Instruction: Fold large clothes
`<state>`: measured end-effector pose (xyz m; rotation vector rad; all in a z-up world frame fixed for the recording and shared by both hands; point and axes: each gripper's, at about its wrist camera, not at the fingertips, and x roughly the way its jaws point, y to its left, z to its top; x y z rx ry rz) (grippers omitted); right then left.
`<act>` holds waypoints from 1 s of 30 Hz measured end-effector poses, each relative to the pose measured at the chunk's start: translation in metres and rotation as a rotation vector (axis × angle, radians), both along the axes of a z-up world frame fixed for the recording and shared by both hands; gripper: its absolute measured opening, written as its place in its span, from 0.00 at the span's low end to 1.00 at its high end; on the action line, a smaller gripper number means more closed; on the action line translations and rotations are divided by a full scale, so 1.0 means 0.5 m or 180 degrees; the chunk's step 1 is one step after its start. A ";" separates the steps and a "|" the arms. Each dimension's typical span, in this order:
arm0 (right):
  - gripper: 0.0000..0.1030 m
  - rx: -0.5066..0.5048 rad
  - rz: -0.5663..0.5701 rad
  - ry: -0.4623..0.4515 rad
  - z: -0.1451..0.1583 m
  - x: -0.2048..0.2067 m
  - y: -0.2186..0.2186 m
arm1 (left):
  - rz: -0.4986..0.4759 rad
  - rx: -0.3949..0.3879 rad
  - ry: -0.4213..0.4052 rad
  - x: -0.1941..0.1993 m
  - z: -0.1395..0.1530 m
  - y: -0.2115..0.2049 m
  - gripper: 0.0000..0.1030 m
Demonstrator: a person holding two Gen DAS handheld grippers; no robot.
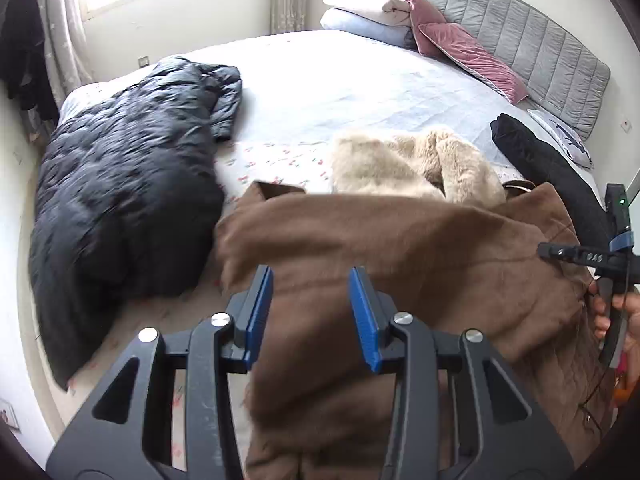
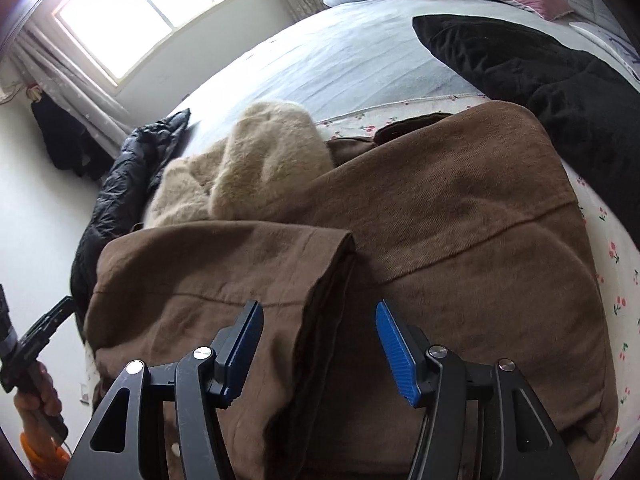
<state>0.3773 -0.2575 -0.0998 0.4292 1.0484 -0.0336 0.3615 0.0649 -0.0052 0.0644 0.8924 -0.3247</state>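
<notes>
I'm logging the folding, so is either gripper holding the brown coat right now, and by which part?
Neither. The left gripper and right gripper stand open above the brown coat.

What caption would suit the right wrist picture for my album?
Open tongs hover over a brown coat on the bed, a beige fur behind.

You have open bedsheet (image 1: 340, 92) beyond the cream fur coat (image 1: 408, 164), but the black puffer jacket (image 1: 120, 200) blocks the left and the black garment (image 2: 540, 76) hems the right.
</notes>
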 end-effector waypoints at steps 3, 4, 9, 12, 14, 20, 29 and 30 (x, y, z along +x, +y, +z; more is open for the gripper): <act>0.09 -0.0077 0.0218 -0.0026 -0.008 0.035 0.033 | -0.0105 -0.0089 -0.0038 0.037 -0.032 -0.037 0.40; 0.07 -0.0228 0.0306 -0.0146 0.014 0.034 0.049 | -0.0099 -0.0105 -0.0031 0.045 -0.050 -0.040 0.40; 0.06 -0.0464 0.0323 -0.0871 0.120 0.021 0.036 | 0.0044 -0.0223 0.0127 0.076 -0.153 -0.024 0.34; 0.10 -0.0558 0.0336 -0.0465 0.082 0.056 0.025 | 0.0030 -0.0054 0.0045 0.063 -0.138 -0.039 0.35; 0.18 -0.0443 0.0289 -0.0367 0.067 0.044 0.014 | -0.0024 0.0032 0.0053 0.051 -0.116 -0.045 0.37; 0.57 0.0168 0.0279 -0.0160 0.027 -0.066 -0.009 | -0.0086 -0.0404 -0.0034 0.002 -0.061 0.015 0.44; 0.40 -0.0169 0.0405 0.0090 -0.007 -0.107 0.020 | -0.0149 -0.0194 0.0202 -0.064 -0.121 0.048 0.47; 0.42 -0.0218 0.0391 0.0052 0.007 -0.113 0.022 | -0.0134 -0.0253 0.0198 -0.072 -0.105 0.056 0.47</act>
